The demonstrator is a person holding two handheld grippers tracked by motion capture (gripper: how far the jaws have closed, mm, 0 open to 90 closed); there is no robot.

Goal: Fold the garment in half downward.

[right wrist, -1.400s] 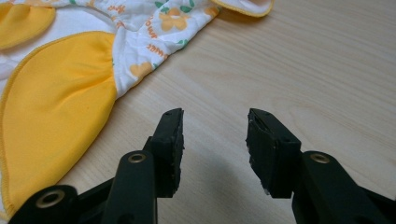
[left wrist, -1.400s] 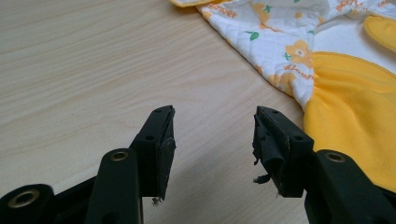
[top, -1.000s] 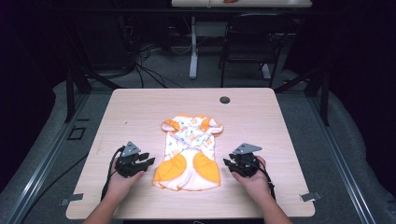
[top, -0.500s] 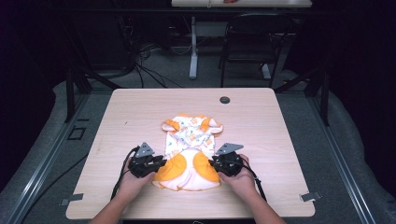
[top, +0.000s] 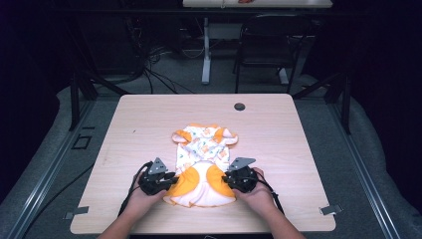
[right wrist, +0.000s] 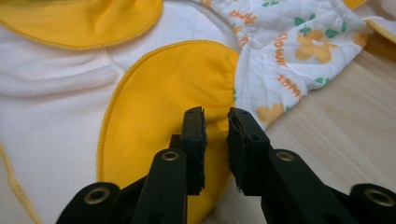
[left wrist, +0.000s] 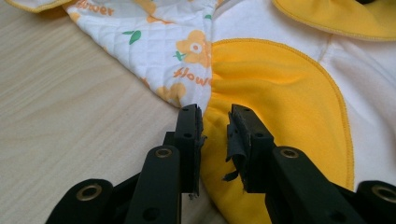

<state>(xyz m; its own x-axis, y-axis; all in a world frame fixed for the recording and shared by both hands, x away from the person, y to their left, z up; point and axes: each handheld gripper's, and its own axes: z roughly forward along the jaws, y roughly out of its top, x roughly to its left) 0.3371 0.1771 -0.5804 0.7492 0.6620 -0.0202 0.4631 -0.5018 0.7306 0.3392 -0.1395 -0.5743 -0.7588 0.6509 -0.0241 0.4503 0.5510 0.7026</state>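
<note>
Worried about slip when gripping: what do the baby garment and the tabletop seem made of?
Baby garment: soft fabric, apparently quilted cotton where the stitched diamonds show, with matte, fleece-like yellow panels. Tabletop: smooth light wood-grain surface, possibly laminate.

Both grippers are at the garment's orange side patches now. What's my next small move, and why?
Probably close both. The left gripper and right gripper are open, each with the edge of an orange patch of the garment between its jaws, so closing should pinch the fabric on both sides.

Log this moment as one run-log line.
left gripper: open, at garment's orange side panel | right gripper: open, at opposite orange panel | garment: flat on table, not gripped
</note>
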